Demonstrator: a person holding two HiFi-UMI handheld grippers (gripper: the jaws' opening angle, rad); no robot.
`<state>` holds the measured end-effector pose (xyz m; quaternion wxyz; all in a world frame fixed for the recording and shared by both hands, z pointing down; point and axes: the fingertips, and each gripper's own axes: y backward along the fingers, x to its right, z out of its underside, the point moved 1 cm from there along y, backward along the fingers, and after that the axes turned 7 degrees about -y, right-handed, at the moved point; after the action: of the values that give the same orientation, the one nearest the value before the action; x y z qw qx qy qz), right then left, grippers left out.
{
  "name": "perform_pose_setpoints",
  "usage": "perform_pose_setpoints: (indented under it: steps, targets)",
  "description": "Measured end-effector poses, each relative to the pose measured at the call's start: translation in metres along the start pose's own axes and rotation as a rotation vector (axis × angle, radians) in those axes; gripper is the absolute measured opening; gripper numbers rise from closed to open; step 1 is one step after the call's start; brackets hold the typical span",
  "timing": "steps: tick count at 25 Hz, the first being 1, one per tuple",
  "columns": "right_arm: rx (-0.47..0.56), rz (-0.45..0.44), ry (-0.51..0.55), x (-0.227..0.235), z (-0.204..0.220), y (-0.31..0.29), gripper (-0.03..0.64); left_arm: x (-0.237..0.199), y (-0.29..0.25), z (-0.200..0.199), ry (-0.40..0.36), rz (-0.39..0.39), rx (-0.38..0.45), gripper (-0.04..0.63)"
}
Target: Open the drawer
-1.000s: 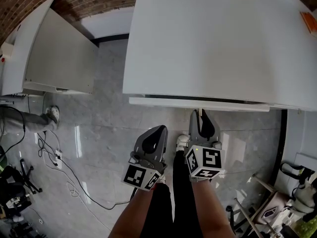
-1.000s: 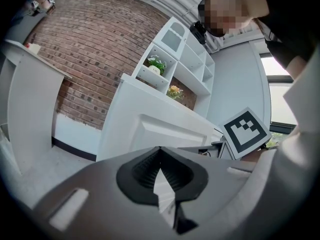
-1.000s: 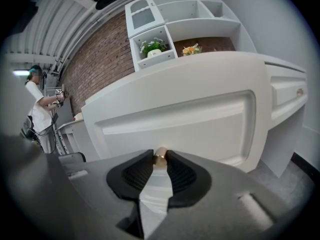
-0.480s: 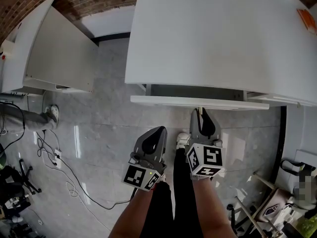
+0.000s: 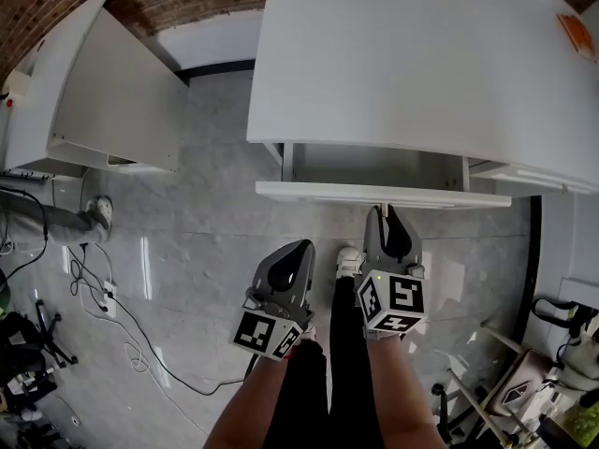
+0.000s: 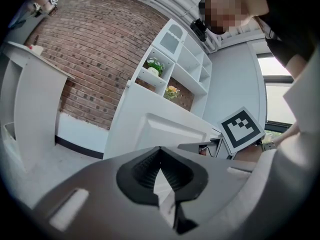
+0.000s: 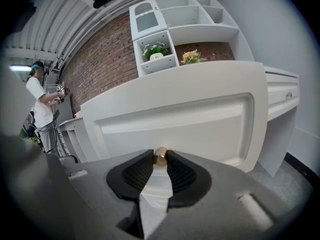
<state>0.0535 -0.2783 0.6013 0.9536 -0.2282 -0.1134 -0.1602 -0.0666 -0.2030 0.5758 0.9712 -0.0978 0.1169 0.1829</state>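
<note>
The drawer [image 5: 384,194] stands partly pulled out beneath the white table [image 5: 421,64], at frame centre. The right gripper [image 5: 385,213] jaws are clamped on its brass knob [image 7: 160,157]. The left gripper [image 5: 301,249], lower left of the drawer, has its jaws closed with nothing between them. The only print is the black-and-white square markers on each cube [image 5: 391,305].

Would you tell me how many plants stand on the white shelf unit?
2: a green potted plant on the shelf unit, and orange flowers one compartment to its right. The drawer front may hide others.
</note>
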Motion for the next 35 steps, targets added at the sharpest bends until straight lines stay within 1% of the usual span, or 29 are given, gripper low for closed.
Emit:
perform_pose_setpoints:
  steps: [18, 29, 35]
  targets:
    - [0.014, 0.022, 0.010, -0.007, 0.022, 0.044, 0.084, 0.020, 0.040, 0.010, -0.014, 0.035, -0.016, 0.003]
    - [0.016, 0.045, 0.005, -0.009, 0.035, 0.072, 0.084, 0.026, 0.066, 0.008, -0.025, 0.043, -0.015, 0.003]
    - [0.015, 0.050, 0.009, -0.010, 0.042, 0.087, 0.084, 0.031, 0.082, 0.012, -0.024, 0.042, -0.027, 0.003]
